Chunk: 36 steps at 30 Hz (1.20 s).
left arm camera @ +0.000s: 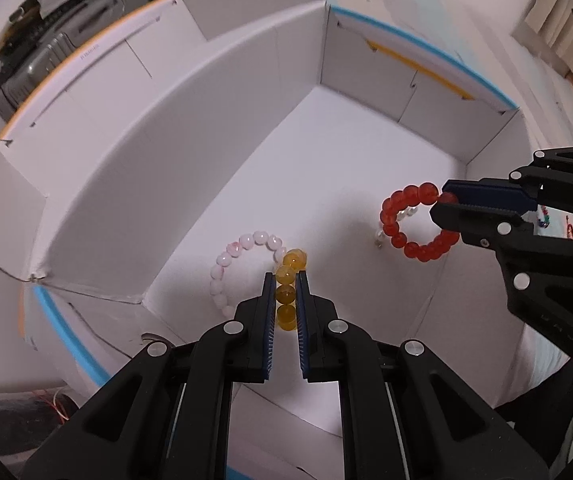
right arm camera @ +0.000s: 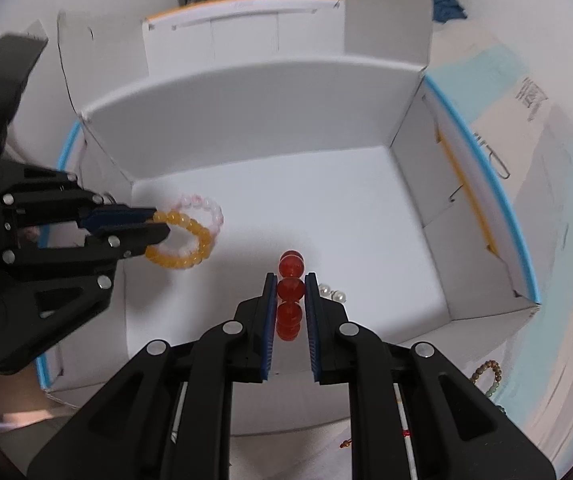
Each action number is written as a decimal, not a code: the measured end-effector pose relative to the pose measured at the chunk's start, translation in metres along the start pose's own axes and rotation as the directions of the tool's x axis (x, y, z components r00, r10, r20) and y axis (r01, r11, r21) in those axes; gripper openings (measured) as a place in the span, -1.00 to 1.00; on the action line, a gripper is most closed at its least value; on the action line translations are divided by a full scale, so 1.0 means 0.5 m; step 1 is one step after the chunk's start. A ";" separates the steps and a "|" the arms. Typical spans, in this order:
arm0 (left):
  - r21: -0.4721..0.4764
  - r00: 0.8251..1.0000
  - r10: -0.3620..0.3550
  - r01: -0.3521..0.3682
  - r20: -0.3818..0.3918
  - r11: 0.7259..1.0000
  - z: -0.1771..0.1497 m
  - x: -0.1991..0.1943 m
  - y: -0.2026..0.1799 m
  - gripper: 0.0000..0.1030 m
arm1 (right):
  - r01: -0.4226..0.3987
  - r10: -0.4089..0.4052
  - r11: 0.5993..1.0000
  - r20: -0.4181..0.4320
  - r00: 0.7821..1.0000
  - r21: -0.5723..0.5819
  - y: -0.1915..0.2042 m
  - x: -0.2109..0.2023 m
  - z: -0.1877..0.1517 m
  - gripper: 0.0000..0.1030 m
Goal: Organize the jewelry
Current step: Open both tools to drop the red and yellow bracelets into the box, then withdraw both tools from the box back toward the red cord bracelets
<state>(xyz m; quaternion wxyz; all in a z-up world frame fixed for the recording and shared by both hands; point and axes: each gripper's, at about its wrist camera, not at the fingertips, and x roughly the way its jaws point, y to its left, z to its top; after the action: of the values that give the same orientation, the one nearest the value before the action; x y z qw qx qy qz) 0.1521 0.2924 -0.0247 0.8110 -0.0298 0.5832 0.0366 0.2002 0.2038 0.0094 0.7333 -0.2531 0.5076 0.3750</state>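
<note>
Left gripper (left arm camera: 285, 280) clamped on yellow bead bracelet (right arm camera: 184, 240), right gripper (right arm camera: 291, 282) clamped on red bead bracelet (left arm camera: 414, 222), both over white box (right arm camera: 246, 120), pink-white bracelet (left arm camera: 238, 260) and pearl beads (right arm camera: 332, 293) on box floor, beaded strands (right arm camera: 488, 376) outside box.

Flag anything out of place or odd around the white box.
Nothing damaged or spilled. Only oddity: a brown-and-green beaded bracelet lies outside the white box, while the pink bracelet and pearl beads lie inside.

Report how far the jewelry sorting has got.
Done: a pink bead bracelet and a pearl piece lie in the white box. In hand: the left tongs grip a yellow bead bracelet, the right tongs a red bead bracelet, both over the box. Left: a brown bead bracelet outside.
</note>
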 end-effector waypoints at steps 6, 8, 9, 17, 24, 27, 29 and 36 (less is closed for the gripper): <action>0.037 0.997 0.019 -0.017 -0.072 0.999 -0.001 0.032 -0.007 -0.83 | -0.020 0.021 1.000 -0.054 0.998 0.018 -0.002 0.036 0.005 -0.75; 0.036 0.996 0.022 -0.020 -0.083 0.999 -0.001 0.039 -0.006 -0.83 | -0.017 0.019 1.000 -0.062 0.998 0.021 -0.006 0.046 0.012 -0.75; 0.037 0.996 0.025 -0.022 -0.085 0.999 -0.002 0.040 -0.006 -0.83 | -0.021 0.022 1.000 -0.061 0.998 0.022 -0.005 0.047 0.012 -0.75; 0.030 0.996 0.063 -0.061 -0.065 0.998 0.000 0.035 -0.006 -0.76 | -0.008 0.009 1.000 -0.033 0.999 0.030 -0.002 0.042 0.012 -0.72; 0.005 0.997 0.083 -0.083 -0.002 0.997 -0.008 0.011 -0.001 -0.22 | 0.009 -0.010 0.999 0.009 1.000 0.033 -0.002 0.011 0.000 -0.42; -0.016 0.996 0.087 -0.086 0.028 0.996 -0.012 -0.005 0.002 0.01 | 0.018 -0.019 0.999 0.029 0.999 0.036 -0.002 0.000 -0.005 -0.30; -0.023 0.994 0.095 -0.094 0.054 0.995 -0.011 -0.021 0.004 0.20 | 0.022 -0.024 0.999 0.050 0.998 0.041 -0.004 -0.016 -0.009 -0.11; -0.038 0.981 0.146 -0.142 0.128 0.989 0.001 -0.078 -0.006 0.65 | 0.025 -0.030 0.998 0.101 0.994 0.052 -0.015 -0.064 -0.024 0.12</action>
<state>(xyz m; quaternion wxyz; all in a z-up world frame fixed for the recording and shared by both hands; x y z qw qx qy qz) 0.1407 0.2887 0.0124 0.8422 0.0035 0.5288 0.1055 0.1933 0.1809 0.0348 0.7694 -0.2220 0.4754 0.3643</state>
